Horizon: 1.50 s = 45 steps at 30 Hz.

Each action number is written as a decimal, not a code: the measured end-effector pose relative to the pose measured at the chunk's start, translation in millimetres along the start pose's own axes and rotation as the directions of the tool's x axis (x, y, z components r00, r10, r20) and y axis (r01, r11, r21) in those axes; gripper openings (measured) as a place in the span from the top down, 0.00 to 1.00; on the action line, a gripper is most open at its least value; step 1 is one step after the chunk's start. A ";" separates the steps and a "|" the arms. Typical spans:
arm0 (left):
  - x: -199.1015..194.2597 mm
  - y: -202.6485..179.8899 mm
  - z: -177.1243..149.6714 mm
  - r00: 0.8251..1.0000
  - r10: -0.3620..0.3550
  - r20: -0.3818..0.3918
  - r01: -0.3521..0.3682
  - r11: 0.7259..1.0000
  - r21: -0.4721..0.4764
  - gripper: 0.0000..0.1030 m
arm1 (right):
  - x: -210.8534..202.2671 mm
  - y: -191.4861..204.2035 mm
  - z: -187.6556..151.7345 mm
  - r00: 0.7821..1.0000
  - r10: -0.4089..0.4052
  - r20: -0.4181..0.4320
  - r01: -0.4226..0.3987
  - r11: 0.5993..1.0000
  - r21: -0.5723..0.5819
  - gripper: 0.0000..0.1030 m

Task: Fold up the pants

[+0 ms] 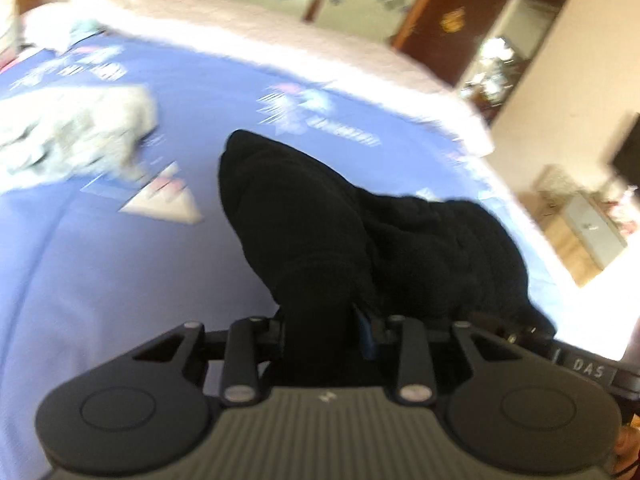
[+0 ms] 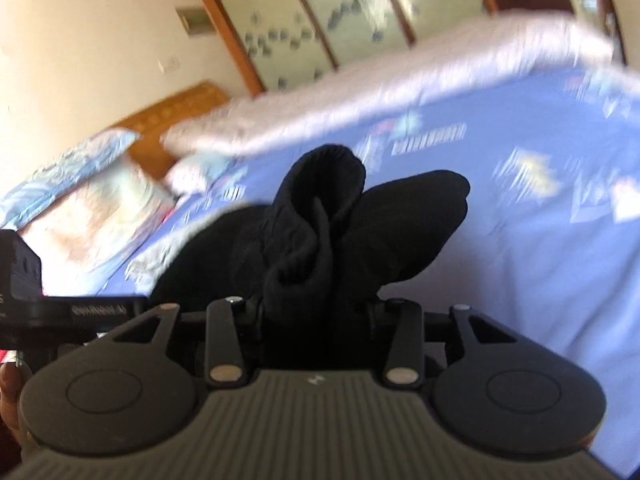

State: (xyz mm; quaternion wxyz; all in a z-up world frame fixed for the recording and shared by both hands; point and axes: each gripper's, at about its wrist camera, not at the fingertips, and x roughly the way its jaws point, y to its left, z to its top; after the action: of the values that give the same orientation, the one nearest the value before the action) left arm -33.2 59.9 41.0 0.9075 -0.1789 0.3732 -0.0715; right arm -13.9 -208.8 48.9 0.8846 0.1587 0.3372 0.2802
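The black pants (image 1: 320,216) hang bunched over my left gripper (image 1: 326,312), which is shut on the fabric and holds it above the blue bed sheet (image 1: 100,280). The fingers are hidden by the cloth. In the right wrist view the black pants (image 2: 340,216) are also bunched over my right gripper (image 2: 320,304), which is shut on them above the sheet (image 2: 540,260). The other gripper's body (image 2: 60,312) shows close at the left of the right wrist view. Both views are motion-blurred.
A grey garment (image 1: 76,132) lies crumpled on the sheet at the left. A pink blanket (image 1: 240,28) runs along the bed's far side. A pillow (image 2: 80,200) lies by the wooden headboard (image 2: 172,108). A wardrobe (image 2: 340,12) stands behind the bed.
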 end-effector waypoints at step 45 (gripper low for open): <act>243.4 46.3 170.2 0.896 0.434 0.095 -0.444 0.882 0.158 0.51 | 278.4 -45.4 134.8 0.999 -0.051 0.001 0.051 0.995 0.087 0.39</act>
State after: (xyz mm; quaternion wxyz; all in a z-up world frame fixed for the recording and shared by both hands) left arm 259.4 84.9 -23.2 0.9225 -0.0109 0.3702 0.1084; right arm 267.6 -89.3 -16.4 0.8844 0.1887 0.3515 0.2423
